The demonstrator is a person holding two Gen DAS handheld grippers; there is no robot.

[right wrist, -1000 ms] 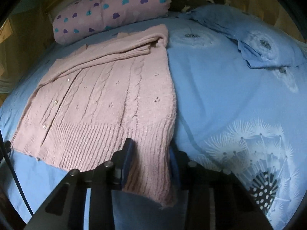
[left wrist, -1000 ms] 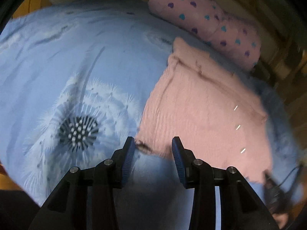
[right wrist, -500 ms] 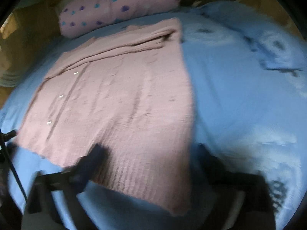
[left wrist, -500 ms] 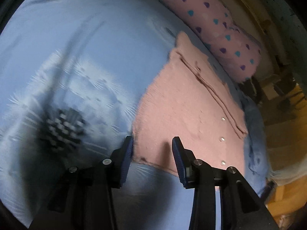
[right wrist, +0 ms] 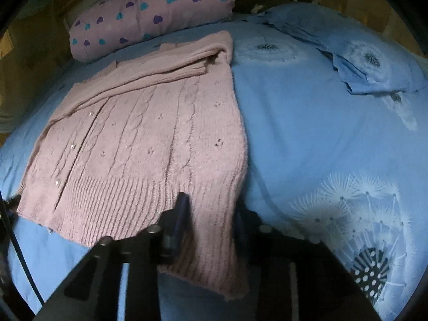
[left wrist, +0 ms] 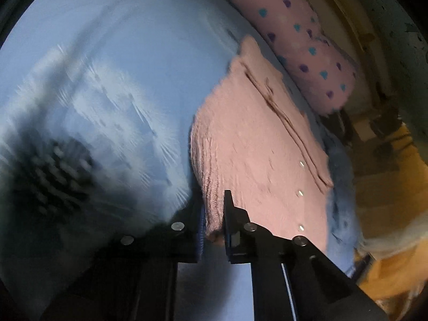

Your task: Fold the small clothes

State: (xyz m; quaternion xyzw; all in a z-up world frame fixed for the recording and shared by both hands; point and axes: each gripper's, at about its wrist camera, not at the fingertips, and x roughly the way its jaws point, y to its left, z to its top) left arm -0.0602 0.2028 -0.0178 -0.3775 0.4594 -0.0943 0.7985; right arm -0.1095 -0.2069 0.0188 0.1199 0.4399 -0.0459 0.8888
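Observation:
A pink cable-knit cardigan (right wrist: 139,139) with small buttons lies flat on the blue bed cover, a sleeve folded across its top. In the left wrist view my left gripper (left wrist: 214,214) is shut on the cardigan's (left wrist: 254,139) ribbed hem corner. In the right wrist view my right gripper (right wrist: 208,214) straddles the hem at the cardigan's right edge; its right finger is hidden under the knit, and the jaws stand apart around the fabric.
A pink pillow with purple and teal hearts (right wrist: 149,13) lies beyond the cardigan. A rumpled blue cloth (right wrist: 361,61) lies at the far right. The blue cover (right wrist: 307,133) carries dandelion prints. The bed edge (left wrist: 345,187) drops off right of the cardigan.
My left gripper moved onto the cardigan's hem corner and closed on it. My right gripper opened during a blurred move and now sits around the hem at the right edge.

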